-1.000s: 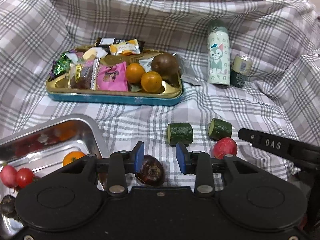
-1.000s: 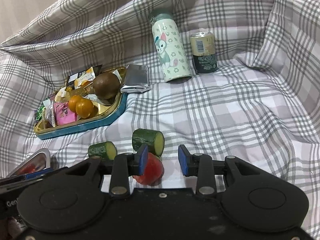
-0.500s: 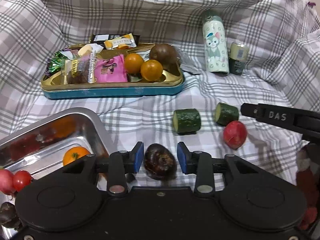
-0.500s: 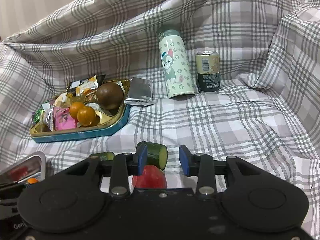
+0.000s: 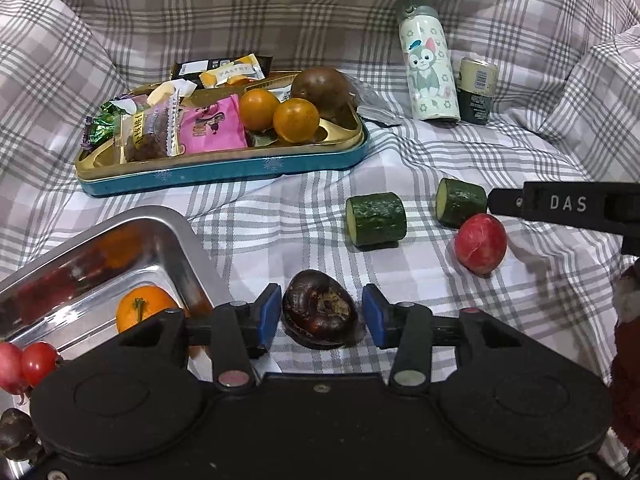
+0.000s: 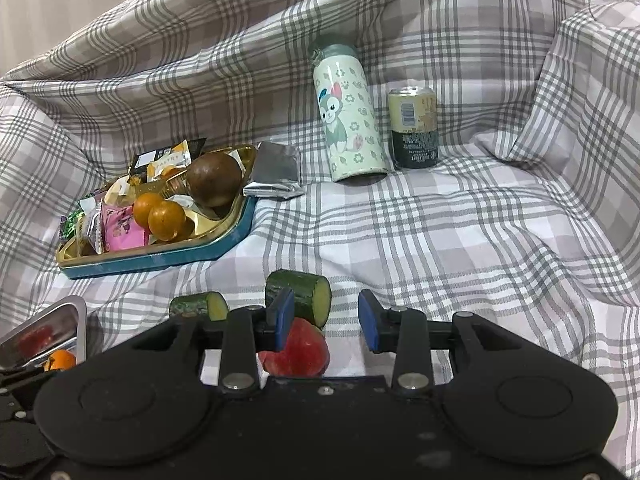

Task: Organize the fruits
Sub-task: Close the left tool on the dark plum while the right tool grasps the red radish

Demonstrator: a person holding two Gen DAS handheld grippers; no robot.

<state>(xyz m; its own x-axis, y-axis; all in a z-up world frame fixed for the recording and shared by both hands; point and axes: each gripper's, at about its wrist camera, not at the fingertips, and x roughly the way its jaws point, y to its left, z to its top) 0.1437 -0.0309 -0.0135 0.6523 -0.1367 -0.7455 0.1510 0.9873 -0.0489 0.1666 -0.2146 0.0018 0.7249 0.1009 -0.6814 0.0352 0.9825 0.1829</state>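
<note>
A dark brown chestnut-like fruit (image 5: pixel 320 314) lies on the checked cloth between the open fingers of my left gripper (image 5: pixel 320 316), which do not touch it. A red round fruit (image 5: pixel 480 246) lies to its right; in the right wrist view it (image 6: pixel 296 350) sits low by the left finger of my open right gripper (image 6: pixel 325 322). Two cucumber pieces (image 5: pixel 376 220) (image 5: pixel 460 202) lie beyond. A steel tray (image 5: pixel 168 240) at the left holds an orange (image 5: pixel 142 308) and small red fruits (image 5: pixel 36 362).
A teal tin (image 5: pixel 224 172) holds snack packets, two oranges (image 5: pixel 296 120) and a brown round fruit (image 5: pixel 322 90). A cat-print bottle (image 5: pixel 428 68) and a can (image 5: pixel 476 90) stand at the back right. Cloth folds rise on all sides.
My left gripper has moved forward so the dark fruit now sits squarely between its fingers. My right gripper has lowered and closed in on the red fruit.
</note>
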